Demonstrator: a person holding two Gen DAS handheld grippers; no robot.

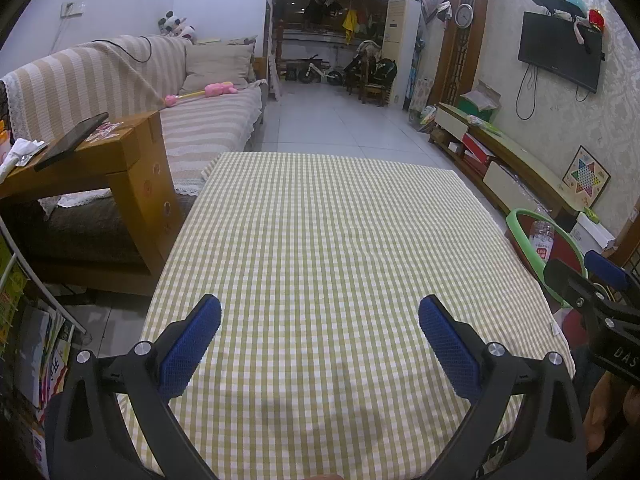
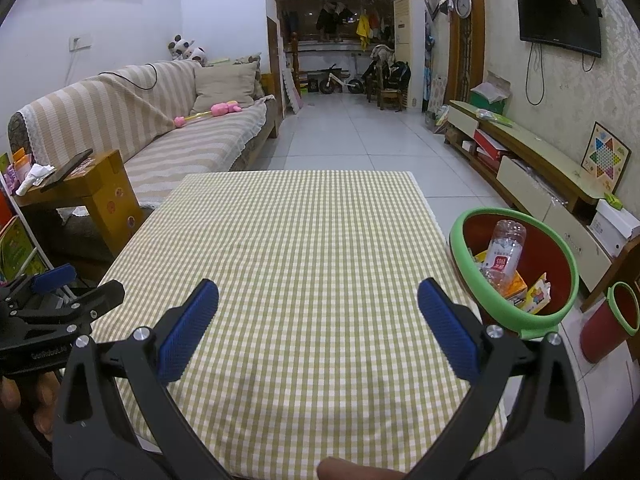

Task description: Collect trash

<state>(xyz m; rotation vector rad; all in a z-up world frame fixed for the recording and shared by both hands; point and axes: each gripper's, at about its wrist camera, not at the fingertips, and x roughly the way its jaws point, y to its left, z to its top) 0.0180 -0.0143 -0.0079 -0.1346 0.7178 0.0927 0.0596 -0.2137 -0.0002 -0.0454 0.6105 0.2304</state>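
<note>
Flanking the checked table [image 2: 304,240]: sofa [image 2: 180,136], green-rimmed bin [image 2: 480,292].

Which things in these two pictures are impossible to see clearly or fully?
- Red bin, right wrist view: its bottom is hidden by the bottle and cartons.
- Same bin, left wrist view: mostly hidden behind the right gripper and table edge.
- Bottle label: print too small to read.
- Second bin: inside hidden, cut by the lens edge.
</note>
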